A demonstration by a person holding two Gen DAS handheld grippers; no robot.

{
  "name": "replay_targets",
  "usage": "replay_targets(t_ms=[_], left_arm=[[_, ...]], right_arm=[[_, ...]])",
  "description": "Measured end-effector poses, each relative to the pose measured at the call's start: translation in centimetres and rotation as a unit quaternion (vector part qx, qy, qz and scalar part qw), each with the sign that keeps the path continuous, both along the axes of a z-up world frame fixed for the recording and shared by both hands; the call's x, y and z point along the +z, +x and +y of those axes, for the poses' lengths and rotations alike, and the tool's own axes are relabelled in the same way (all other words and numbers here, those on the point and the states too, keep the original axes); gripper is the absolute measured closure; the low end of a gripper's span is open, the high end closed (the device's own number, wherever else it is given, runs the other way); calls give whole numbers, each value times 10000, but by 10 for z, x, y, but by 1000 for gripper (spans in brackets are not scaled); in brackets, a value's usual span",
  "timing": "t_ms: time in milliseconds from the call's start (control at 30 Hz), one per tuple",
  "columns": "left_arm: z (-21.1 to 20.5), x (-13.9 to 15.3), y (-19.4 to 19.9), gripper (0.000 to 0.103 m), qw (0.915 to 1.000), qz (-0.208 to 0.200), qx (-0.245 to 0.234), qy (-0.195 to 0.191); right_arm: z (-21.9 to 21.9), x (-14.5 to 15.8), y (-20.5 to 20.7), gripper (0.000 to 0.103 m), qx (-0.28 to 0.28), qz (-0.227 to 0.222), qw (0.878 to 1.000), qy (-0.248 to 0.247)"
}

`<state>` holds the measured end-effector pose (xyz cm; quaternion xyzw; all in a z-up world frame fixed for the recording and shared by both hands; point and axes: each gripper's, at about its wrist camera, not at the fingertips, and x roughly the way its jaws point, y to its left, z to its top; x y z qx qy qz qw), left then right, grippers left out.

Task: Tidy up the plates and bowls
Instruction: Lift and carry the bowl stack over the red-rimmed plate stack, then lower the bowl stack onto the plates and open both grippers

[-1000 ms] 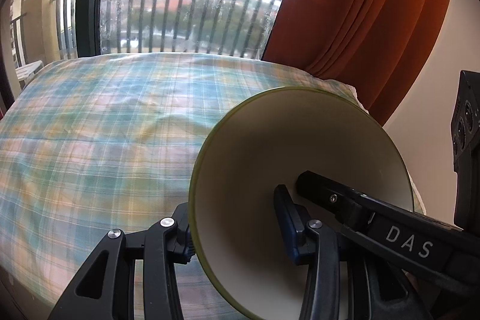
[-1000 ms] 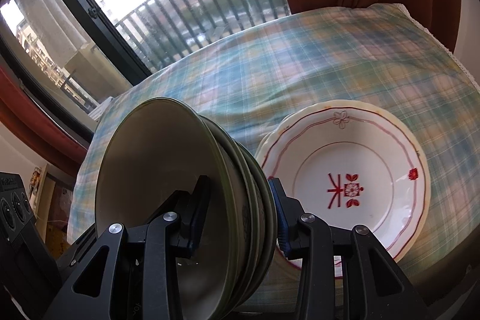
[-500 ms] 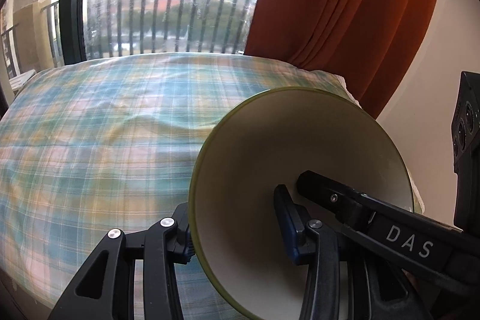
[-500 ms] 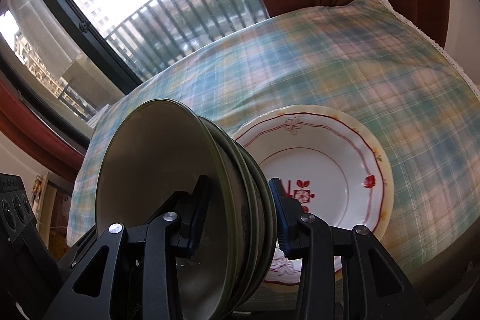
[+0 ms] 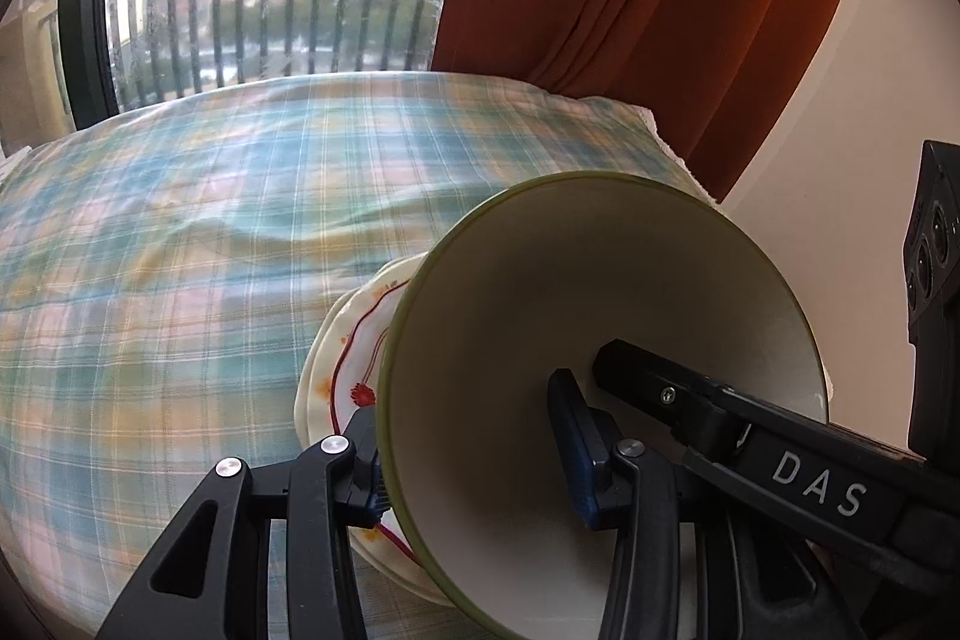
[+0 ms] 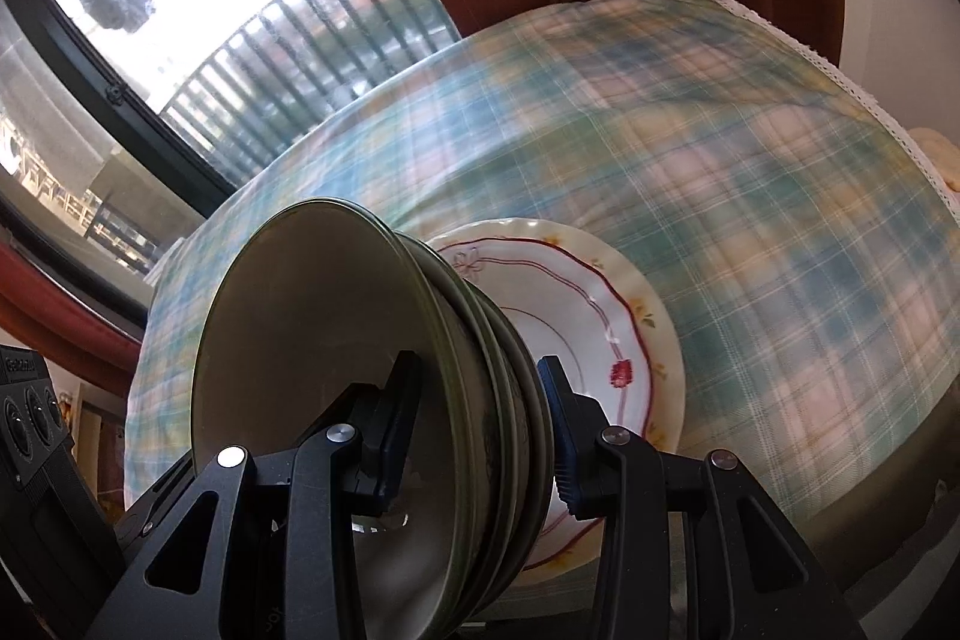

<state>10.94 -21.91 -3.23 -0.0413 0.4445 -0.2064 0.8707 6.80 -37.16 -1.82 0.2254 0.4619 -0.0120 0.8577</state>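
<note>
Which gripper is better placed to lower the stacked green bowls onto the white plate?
Neither alone: left gripper and right gripper each clamp the green bowl stack's rim, above the white red-trimmed plate.

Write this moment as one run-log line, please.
left gripper: grips bowl stack | right gripper: same | plates: on tablecloth

Bowl stack [image 6: 336, 376] is held on edge above the surface [image 6: 750, 232], clamped across its wall from both sides: left tongs [image 5: 468, 454] on one side, right tongs [image 6: 474, 436] on the other, each with one finger inside the top bowl and one outside. The right tongs' finger reaches into the bowl from the lower right in the left wrist view. Plate [image 6: 600, 316] lies flat on the surface directly behind the stack, near the front edge, mostly hidden. Window railing [image 5: 270, 10] sits beyond the far edge, curtain [image 5: 630, 10] at the far right corner.
</note>
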Motion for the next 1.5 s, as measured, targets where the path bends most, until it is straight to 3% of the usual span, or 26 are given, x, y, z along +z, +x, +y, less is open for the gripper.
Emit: replay_targets(t_ms=[267, 867, 1000, 1067, 1233, 1500], left_arm=[[-7, -14, 10, 59, 9993, 361, -1, 30], [-11, -16, 17, 59, 9999, -2, -41, 164], [-11, -16, 15, 52, 9997, -63, 19, 240], [-10, -15, 13, 48, 9995, -120, 71, 273], [-3, -9, 4, 24, 9984, -442, 230, 285], [14, 8, -14, 14, 9931, -1065, 415, 259]], right_arm=[[-5, -16, 12, 61, 50, 341, 9994, 18], [-9, -22, 20, 59, 40, -11, 10000, 12], [-5, -18, 15, 58, -15, -145, 9995, -263], [-4, -16, 11, 53, -106, -185, 9988, -449], [-10, -7, -7, 29, -484, -414, 9955, -708], [4, 16, -29, 28, -566, -921, 9886, -1046]])
